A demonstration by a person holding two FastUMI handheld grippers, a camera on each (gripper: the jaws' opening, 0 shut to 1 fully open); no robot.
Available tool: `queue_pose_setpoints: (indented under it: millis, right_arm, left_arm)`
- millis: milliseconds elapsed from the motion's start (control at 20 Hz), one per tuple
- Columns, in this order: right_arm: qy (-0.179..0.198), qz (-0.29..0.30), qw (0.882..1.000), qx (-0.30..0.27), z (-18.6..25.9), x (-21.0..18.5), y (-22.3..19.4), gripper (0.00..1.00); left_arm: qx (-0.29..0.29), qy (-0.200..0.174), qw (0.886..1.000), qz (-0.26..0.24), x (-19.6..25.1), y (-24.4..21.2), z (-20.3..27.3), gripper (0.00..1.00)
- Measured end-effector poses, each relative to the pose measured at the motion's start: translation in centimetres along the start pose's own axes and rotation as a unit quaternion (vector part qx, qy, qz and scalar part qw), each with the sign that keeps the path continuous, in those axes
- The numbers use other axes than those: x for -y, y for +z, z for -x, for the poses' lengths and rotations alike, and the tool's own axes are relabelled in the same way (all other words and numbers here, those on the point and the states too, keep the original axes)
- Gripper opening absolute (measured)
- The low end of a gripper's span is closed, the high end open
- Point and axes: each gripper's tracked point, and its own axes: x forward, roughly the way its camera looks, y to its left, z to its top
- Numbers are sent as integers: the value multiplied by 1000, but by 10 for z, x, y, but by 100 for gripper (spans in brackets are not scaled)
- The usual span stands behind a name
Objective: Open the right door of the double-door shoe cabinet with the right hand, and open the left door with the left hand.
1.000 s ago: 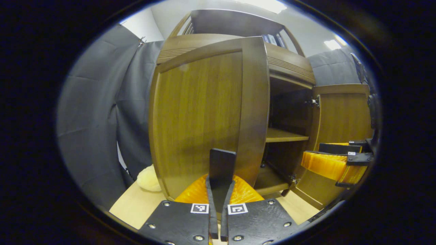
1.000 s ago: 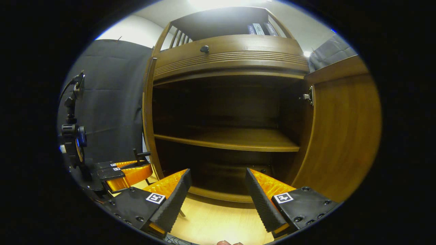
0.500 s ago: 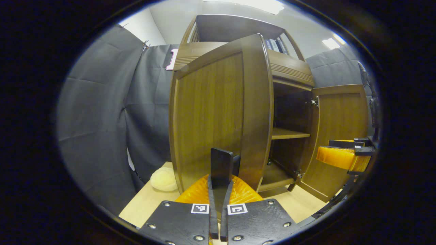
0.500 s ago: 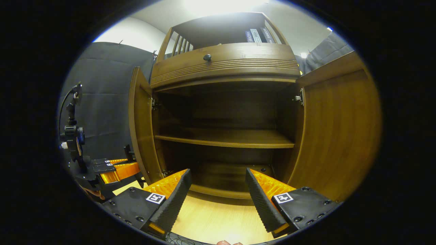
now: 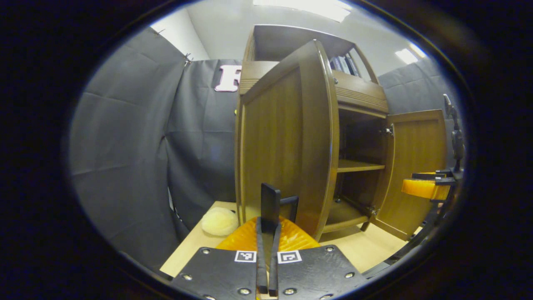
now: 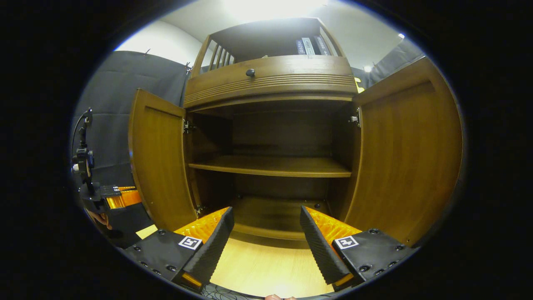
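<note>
The brown wooden shoe cabinet [image 6: 270,79] stands with both doors swung out. In the left gripper view, the left door [image 5: 275,141] is turned edge-on toward me, and my left gripper [image 5: 270,196] is shut on its thin dark handle [image 5: 292,204]. The right door [image 5: 416,166] hangs open beyond it, with my right gripper [image 5: 424,187] beside it. In the right gripper view, my right gripper [image 6: 266,233] is open and holds nothing, facing the bare middle shelf [image 6: 270,166]. The left door [image 6: 160,162] and right door [image 6: 408,158] flank the opening. My left gripper [image 6: 116,198] sits behind the left door.
A pale fluffy object [image 5: 219,221] lies on the light wooden surface [image 6: 266,266] left of the cabinet. Above the opening is a drawer with a dark knob [image 6: 250,72], and books [image 6: 308,46] stand on the top shelf. Black cloth hangs on the left.
The left door has swung further outward with my left gripper on its handle, exposing the left hinge side. The right gripper has stayed open in front of the cabinet.
</note>
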Motion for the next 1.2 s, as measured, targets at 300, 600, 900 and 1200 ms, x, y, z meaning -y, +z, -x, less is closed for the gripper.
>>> queue_pose_setpoints:
  millis: [300,600,900,1200]
  right_arm:
    - [-13,5,1000,-7,2,10,0,96]
    - [-29,18,999,-22,10,27,6,96]
    - [-36,51,997,-42,23,39,12,97]
    - [-23,36,998,-51,30,53,2,97]
  left_arm:
    - [2,16,1000,0,-4,3,2,3]
    - [4,-29,998,-46,10,-4,-4,2]
    - [8,-21,999,-27,12,1,2,2]
    - [-31,8,997,-68,3,-2,8,2]
